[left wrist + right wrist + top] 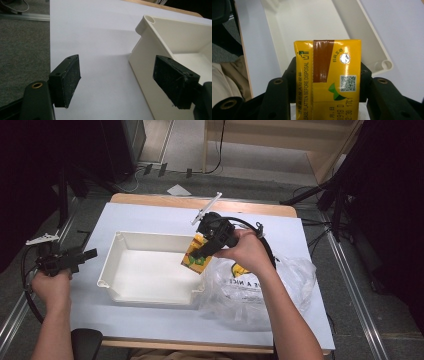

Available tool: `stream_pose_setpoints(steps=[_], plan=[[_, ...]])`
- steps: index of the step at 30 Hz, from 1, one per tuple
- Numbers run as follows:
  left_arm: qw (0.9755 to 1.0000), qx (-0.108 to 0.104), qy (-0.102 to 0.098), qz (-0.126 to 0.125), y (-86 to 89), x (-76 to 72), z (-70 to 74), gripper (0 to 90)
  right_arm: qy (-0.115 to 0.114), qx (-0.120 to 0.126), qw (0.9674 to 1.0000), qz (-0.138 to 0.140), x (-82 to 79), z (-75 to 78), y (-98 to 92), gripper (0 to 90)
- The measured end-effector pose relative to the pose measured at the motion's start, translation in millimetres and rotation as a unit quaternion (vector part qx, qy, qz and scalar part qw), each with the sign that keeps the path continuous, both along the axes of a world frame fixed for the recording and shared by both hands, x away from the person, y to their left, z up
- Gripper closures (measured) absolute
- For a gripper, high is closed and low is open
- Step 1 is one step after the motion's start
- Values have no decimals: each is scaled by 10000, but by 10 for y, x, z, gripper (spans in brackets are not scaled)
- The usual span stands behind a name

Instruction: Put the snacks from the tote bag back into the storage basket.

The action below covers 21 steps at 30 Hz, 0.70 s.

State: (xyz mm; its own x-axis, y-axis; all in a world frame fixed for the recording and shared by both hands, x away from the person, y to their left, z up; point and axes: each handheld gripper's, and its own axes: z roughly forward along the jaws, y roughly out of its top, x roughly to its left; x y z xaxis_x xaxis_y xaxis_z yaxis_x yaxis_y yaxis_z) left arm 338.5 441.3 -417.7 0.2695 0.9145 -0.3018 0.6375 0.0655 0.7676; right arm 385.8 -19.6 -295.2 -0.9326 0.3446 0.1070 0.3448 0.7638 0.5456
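Right tool is clenched on a yellow drink carton, pads pressing its two narrow sides; in the right gripper view the carton stands out lengthwise between the jaws, its end with the foil straw spot pointing away from the hand. From the high view the carton hangs over the right wall of the white tray, long axis tilted, lower end toward the near left, with the clear plastic bag just to its right on the desk. Left tool is released, nothing between the pads, held level at the desk's left edge beside the tray's left wall.
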Motion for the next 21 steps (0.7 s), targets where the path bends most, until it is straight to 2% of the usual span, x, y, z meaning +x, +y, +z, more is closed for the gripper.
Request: stream_pose_setpoints(steps=[8,21], plan=[[10000,-2,-8,-4,2,-2,2,231,-9,35,9999,169,32,-53,180,548],[10000,-30,-7,16,10,-2,-2,231,-35,-56,9991,421,83,-133,420,547]])
